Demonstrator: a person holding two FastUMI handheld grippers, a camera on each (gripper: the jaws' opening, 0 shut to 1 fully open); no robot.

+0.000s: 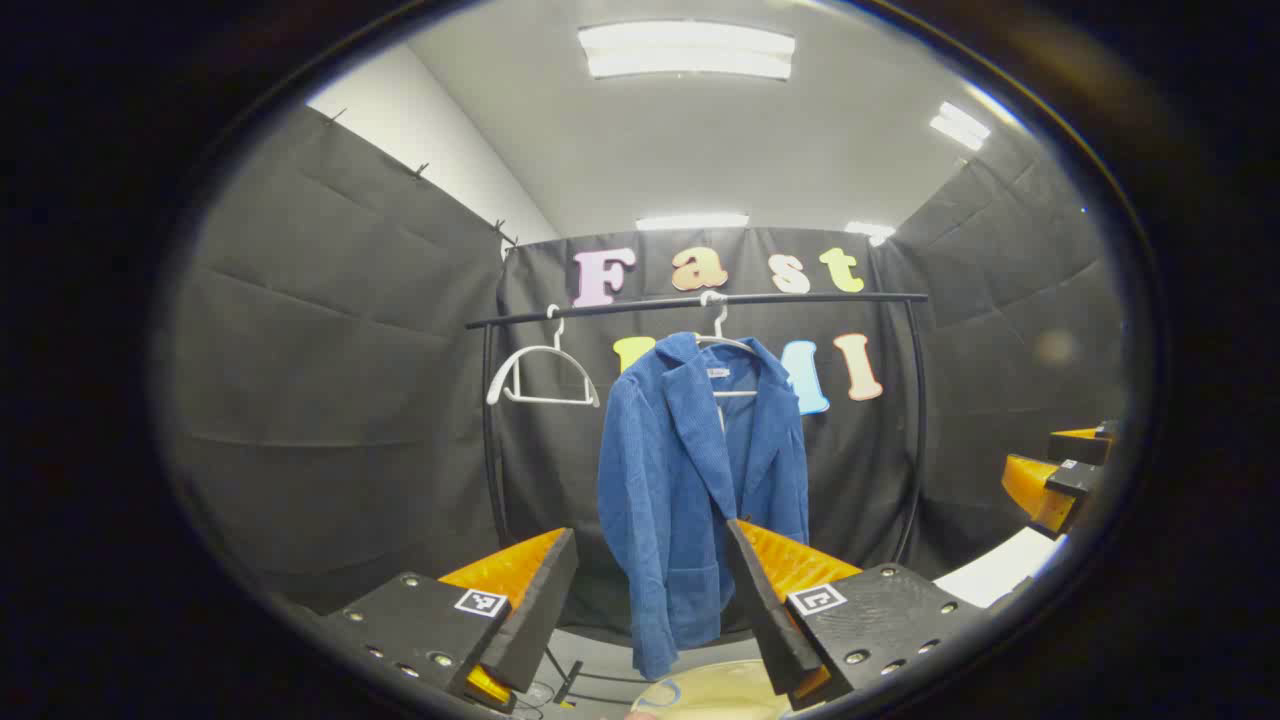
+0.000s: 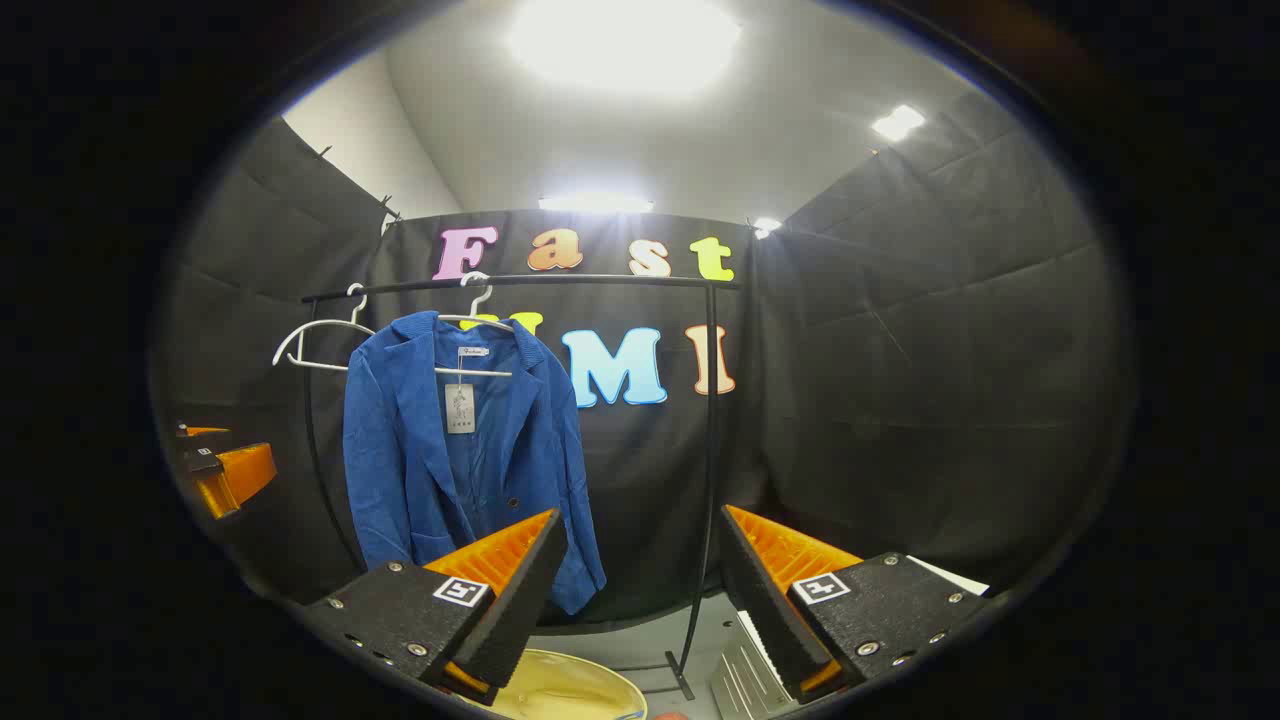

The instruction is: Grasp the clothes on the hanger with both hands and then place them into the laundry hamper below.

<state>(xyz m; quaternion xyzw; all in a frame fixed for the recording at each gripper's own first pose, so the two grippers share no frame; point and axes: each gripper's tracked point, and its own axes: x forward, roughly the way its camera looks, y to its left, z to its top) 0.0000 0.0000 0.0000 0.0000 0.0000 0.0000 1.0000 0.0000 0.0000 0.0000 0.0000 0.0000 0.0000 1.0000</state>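
1 blue jacket (image 1: 690,480) on 1 of 2 hangers (image 1: 540,372); L gripper (image 1: 650,600) & R gripper (image 2: 640,590) wide apart, empty.

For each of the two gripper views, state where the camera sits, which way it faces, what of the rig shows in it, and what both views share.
Left gripper view: rides on the left gripper, facing the blue jacket straight ahead; own open fingers below, right gripper at the edge.
Right gripper view: rides on the right gripper, facing the rail's right post; jacket off to the left, left gripper at the edge.
Shared: jacket, empty white hanger, rail, yellowish hamper rim.
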